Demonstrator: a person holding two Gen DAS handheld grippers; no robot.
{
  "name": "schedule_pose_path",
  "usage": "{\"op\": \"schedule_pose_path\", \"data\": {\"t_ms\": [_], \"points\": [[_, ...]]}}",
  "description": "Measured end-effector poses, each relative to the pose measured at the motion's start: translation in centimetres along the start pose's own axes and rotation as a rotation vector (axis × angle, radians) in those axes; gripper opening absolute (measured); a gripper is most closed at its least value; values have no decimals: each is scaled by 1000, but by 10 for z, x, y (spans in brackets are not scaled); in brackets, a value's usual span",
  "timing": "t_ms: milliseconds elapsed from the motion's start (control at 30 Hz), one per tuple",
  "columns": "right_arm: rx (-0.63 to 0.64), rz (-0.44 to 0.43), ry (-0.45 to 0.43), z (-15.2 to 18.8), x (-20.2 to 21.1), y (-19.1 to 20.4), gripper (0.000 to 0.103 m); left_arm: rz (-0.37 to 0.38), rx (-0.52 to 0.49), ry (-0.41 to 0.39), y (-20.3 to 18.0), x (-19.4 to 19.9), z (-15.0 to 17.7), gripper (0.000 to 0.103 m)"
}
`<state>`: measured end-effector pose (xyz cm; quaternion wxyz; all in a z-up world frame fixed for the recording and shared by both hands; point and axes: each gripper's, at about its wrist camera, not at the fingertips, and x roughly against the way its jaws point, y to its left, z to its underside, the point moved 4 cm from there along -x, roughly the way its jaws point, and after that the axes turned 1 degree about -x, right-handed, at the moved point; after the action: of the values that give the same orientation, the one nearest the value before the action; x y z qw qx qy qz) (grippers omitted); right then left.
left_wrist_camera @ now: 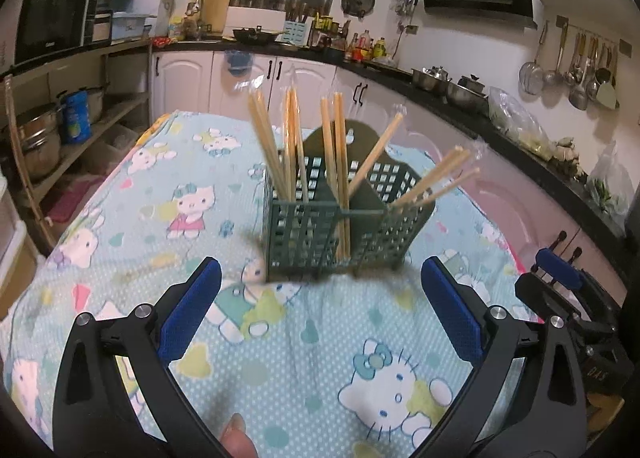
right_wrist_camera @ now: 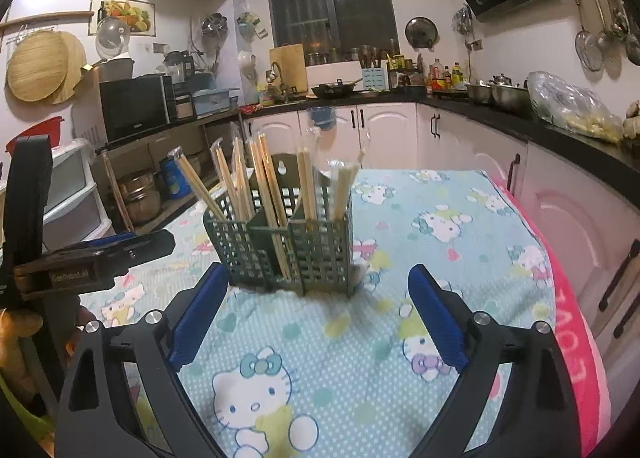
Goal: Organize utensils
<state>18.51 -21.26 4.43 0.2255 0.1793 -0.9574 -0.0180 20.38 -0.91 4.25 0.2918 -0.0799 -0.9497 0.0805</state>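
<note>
In the left wrist view, our left claw (left_wrist_camera: 320, 304) stands wide apart and empty, its blue pads on each side of bare cloth. The green basket (left_wrist_camera: 320, 234) stands upright on the surface (left_wrist_camera: 120, 250), just ahead of the claw. Wrapped chopsticks (left_wrist_camera: 334, 154) stick up from its compartments; some lean far to the right side. We judge that the sorting is nearly finished, since no loose utensil lies on the cloth. If we must straighten the leaning chopsticks, we should grip them near the top, one bundle at a time, and push gently, because the basket looks light and may tip. Our right claw (left_wrist_camera: 560, 274) shows at the right edge, close to us, so the two should not cross.

In the right wrist view, the right claw (right_wrist_camera: 318, 314) is also apart and holds nothing. The basket (right_wrist_camera: 288, 246) is near in front, slightly to the left. The left claw's body (right_wrist_camera: 92, 258) is at the left, beside the basket. To the right the cloth is free, then the surface ends at a pink border (right_wrist_camera: 576, 322); there we have room to draw back.
</note>
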Motion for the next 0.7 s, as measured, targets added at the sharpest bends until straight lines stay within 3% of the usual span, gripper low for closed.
{"op": "schedule_pose_path", "data": {"t_ms": [500,700], "points": [[-8,31,44,46,4,-6,93,-32,-26,-36,-6,-2,46,92],[-19,48,28,59,8,-6,93,-40,-59,-95,-12,6,58,92]]}}
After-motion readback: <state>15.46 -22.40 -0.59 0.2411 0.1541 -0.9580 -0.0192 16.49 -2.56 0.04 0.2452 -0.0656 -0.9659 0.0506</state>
